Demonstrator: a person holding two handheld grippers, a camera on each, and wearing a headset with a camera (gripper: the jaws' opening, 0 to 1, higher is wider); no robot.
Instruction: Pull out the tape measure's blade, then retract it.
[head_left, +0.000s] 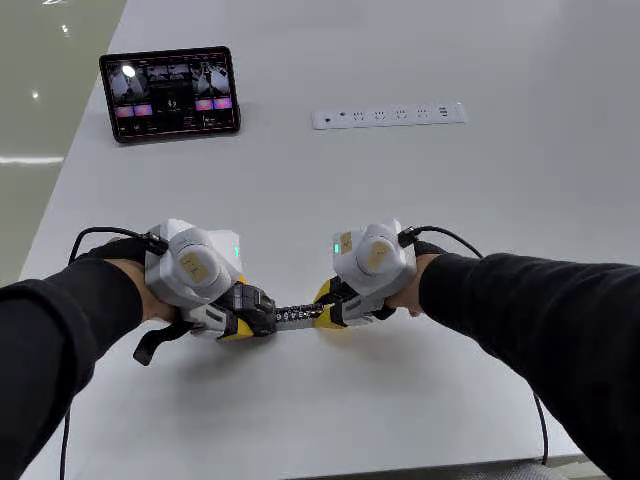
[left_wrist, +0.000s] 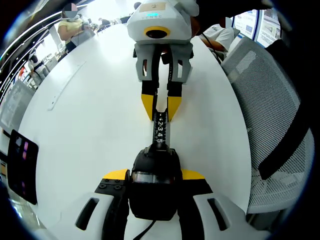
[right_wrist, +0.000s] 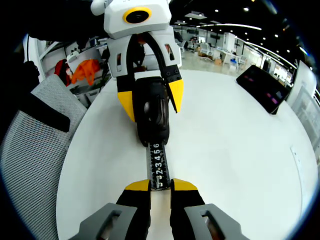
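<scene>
So the black tape measure (head_left: 254, 306) sits down at the 6 o'clock end of the white table (head_left: 420, 230), close to the near edge in the head view. The left gripper (left_wrist: 154, 175) has its yellow-tipped jaws clamped around the case from both sides, so they're spread about as wide as the case. The blade (right_wrist: 158, 165) is pulled out a short way toward 3 o'clock in the head view, and you can read the numbers up to 5 or 6 on the exposed bit. The right gripper (right_wrist: 160, 186) is pinching the free end of it, with the jaws nearly together and just the blade between them. The two grippers face each other tip to tip and near one another, with the short run of blade bridging the gap just above the tabletop. Further back there's a tablet (head_left: 170, 93) with its screen lit at about 10 o'clock and a white power strip (head_left: 390, 115) at about 1 o'clock, both well apart from the action. A grey mesh chair (left_wrist: 270, 100) shows off the table's edge in the left gripper view.
</scene>
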